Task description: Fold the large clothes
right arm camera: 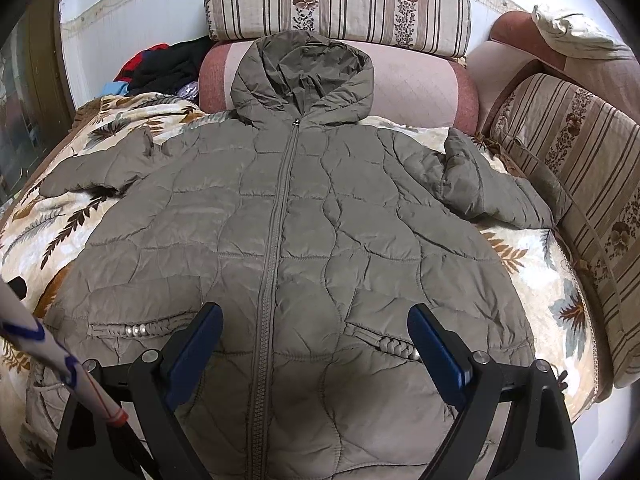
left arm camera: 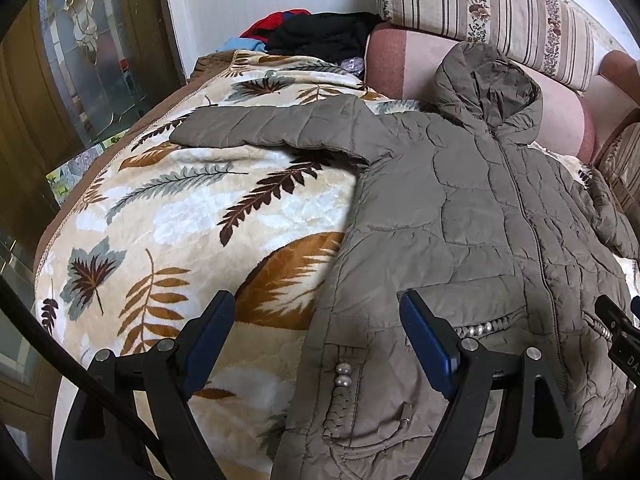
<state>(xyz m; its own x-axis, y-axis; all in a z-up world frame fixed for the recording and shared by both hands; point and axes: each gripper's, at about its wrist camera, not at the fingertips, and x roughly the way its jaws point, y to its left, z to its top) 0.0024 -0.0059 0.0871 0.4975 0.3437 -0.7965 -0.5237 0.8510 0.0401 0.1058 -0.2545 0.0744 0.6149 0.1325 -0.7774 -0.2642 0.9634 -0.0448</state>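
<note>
Left tool (left arm camera: 318, 336) nearest, jaws spread wide, holding nothing, hovering over the left hem edge of the quilted hooded jacket (left arm camera: 460, 220) where it meets the leaf-print blanket (left arm camera: 180, 208). Right tool (right arm camera: 316, 338) likewise gaping and empty, hanging over the lower front just right of the zipper (right arm camera: 276, 220).

Jacket lies front up, zipped, spread flat across the blanket on the bed. Hood (right arm camera: 302, 76) props against a pink bolster (right arm camera: 420, 92). Left sleeve (left arm camera: 256, 128) stretched straight out sideways; right sleeve (right arm camera: 492, 184) angled down toward a striped cushion (right arm camera: 568, 184). Pearl-trimmed pockets (right arm camera: 136, 331) sit low on both sides.

Laid out like this, it looks ready for folding: nothing turned in yet, so the task looks barely started. Both tools parked at the hem end suggests lining up before the first grab, likely a sleeve or side edge. Puffy slick shell will probably spring back and slide, so deep pinches needed.

Pile of dark and red clothes (left arm camera: 316, 32) at the far head corner, well apart. White pole with a red tip (right arm camera: 60, 364) crosses the right view's lower left.
</note>
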